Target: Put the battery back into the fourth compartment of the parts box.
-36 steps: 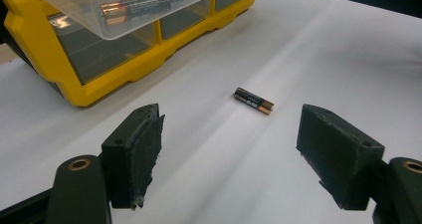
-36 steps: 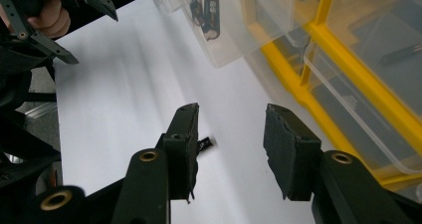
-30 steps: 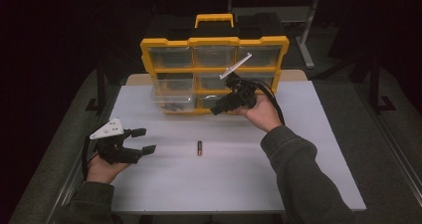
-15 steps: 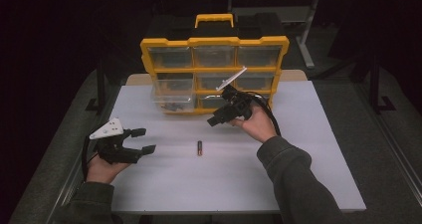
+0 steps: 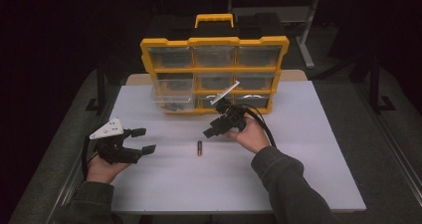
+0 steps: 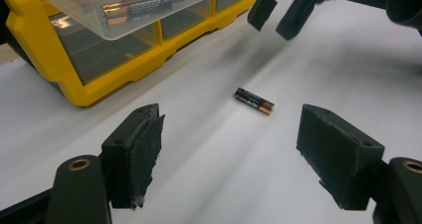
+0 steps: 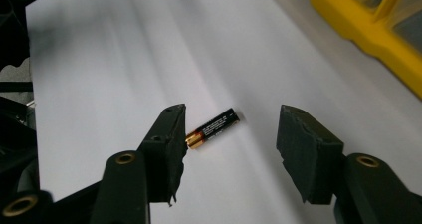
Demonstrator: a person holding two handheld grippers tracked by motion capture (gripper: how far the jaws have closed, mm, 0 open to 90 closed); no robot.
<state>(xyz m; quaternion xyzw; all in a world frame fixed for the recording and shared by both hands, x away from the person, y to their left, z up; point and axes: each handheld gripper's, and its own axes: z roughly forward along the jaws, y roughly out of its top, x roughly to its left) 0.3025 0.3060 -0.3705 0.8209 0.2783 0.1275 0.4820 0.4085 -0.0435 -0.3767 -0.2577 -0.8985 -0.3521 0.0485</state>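
- Upright at the table's far side: yellow plastic organiser case with a yellow carry handle on top and clear compartment fronts.
- Pulled partway out of its lower left corner: clear plastic drawer bin, holding several black-and-copper batteries; contents of the other compartments too dim to tell.
- Flat on the sheet, in front of the case and well apart from it: single small black battery with a copper end, touched by nothing.
- Just above and to the right of that battery: right gripper, black, tilted down toward it, jaws spread wide with nothing between them; in the right gripper view, battery lying past the open gap, its copper end close by one jaw.
- Near the table's left edge: left gripper, black with a grey three-cornered plate, jaws spread apart and empty, pointed across at the battery.
- Between grippers and battery: only bare surface.
- Underneath: white sheet over the table, wooden edge showing beside the case; dark room behind, metal frame legs dimly visible.
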